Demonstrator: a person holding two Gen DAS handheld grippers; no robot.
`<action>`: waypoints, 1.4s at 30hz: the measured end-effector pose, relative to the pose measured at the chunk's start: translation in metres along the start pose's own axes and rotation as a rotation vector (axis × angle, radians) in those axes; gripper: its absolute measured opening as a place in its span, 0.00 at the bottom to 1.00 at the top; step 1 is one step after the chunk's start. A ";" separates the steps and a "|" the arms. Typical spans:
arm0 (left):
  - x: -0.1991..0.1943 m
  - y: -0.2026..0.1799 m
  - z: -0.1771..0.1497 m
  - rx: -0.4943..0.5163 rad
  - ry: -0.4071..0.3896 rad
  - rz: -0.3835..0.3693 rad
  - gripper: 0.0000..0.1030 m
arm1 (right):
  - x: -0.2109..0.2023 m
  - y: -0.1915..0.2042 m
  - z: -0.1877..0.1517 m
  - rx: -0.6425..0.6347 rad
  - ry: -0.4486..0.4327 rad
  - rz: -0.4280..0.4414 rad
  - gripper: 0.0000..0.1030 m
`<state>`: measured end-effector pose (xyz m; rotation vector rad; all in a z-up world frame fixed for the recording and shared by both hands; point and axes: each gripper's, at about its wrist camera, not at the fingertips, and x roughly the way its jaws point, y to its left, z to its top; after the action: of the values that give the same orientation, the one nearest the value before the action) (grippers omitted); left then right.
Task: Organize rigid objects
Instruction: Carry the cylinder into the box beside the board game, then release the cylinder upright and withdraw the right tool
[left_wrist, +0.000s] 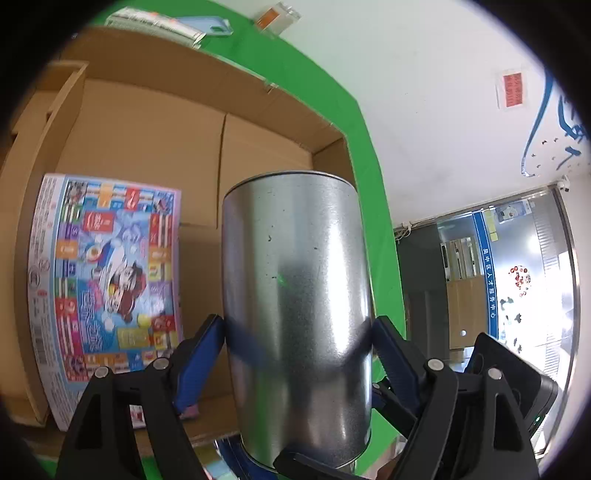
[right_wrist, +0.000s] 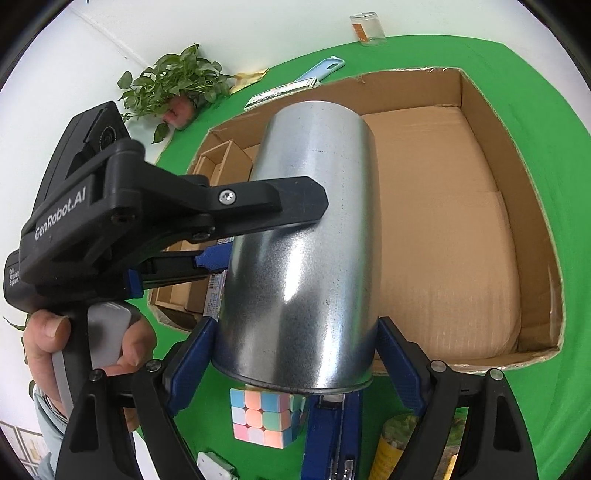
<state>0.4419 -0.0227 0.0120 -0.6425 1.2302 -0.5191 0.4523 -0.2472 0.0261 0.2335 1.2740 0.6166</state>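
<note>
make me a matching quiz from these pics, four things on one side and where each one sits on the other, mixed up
Things:
1. metal can
2. board game box
3. puzzle cube
4. potted plant

Places:
A. on the green cloth, under the can's near end
B. by the white wall, past the cardboard box
C. clamped between both grippers, left gripper and right gripper
D. inside the cardboard box, along its left side

Pairs: 1-C, 2-D, 3-A, 4-B
</note>
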 end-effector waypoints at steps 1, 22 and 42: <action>0.003 0.002 0.003 -0.004 -0.002 0.012 0.79 | 0.001 -0.003 0.002 0.000 0.000 0.006 0.82; -0.008 0.034 -0.039 0.107 0.026 0.140 0.73 | 0.017 -0.015 -0.010 0.019 0.104 0.022 0.83; -0.126 -0.030 -0.207 0.517 -0.776 0.681 1.00 | -0.099 -0.013 -0.115 -0.008 -0.365 -0.260 0.97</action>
<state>0.2086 0.0069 0.0781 0.0581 0.4750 0.0201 0.3321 -0.3316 0.0668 0.1608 0.9294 0.3367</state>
